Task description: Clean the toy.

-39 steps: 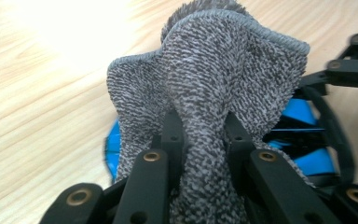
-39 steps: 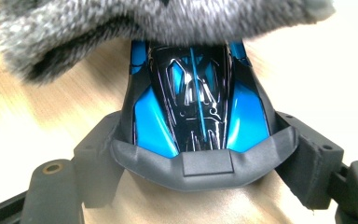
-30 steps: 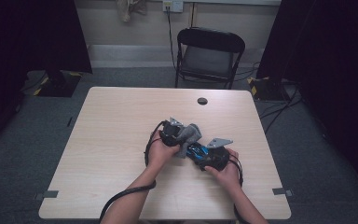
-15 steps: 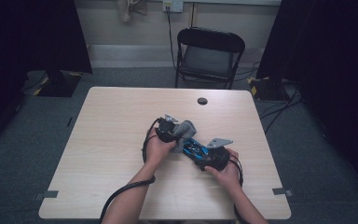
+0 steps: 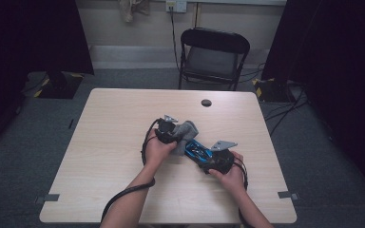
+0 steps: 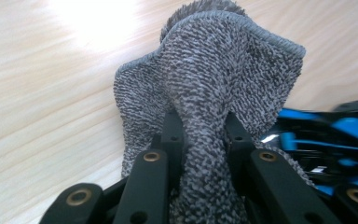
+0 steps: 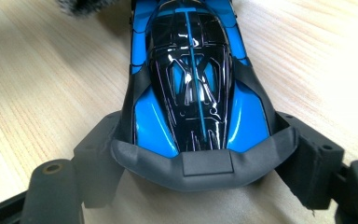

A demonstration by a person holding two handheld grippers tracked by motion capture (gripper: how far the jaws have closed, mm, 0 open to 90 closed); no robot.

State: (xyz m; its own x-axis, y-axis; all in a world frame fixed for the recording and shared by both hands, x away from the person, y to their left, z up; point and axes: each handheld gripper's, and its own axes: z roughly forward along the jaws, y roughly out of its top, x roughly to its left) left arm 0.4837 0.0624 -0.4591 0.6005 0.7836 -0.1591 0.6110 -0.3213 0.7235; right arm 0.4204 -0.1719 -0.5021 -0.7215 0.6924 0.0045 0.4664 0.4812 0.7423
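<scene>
A blue and black toy car (image 5: 197,151) lies near the middle of the wooden table (image 5: 114,142). My right gripper (image 5: 208,156) is shut on its rear end. In the right gripper view the two jaws flank the car (image 7: 191,84) at its grey rear wing, and the right gripper (image 7: 200,149) points along its length. My left gripper (image 5: 178,137) is shut on a grey knitted cloth (image 5: 187,130), which rests against the car's front. In the left gripper view the cloth (image 6: 214,74) bunches up between the jaws of the left gripper (image 6: 204,123), with the car (image 6: 335,140) at the right edge.
A small black round disc (image 5: 206,102) lies near the table's far edge. Behind the table stands a black folding chair (image 5: 214,54). Cables trail from both grippers toward the near edge, and more lie on the floor at the right.
The left gripper with the cloth has shifted slightly up and left by the car's front. The right gripper and the car have stayed put.
</scene>
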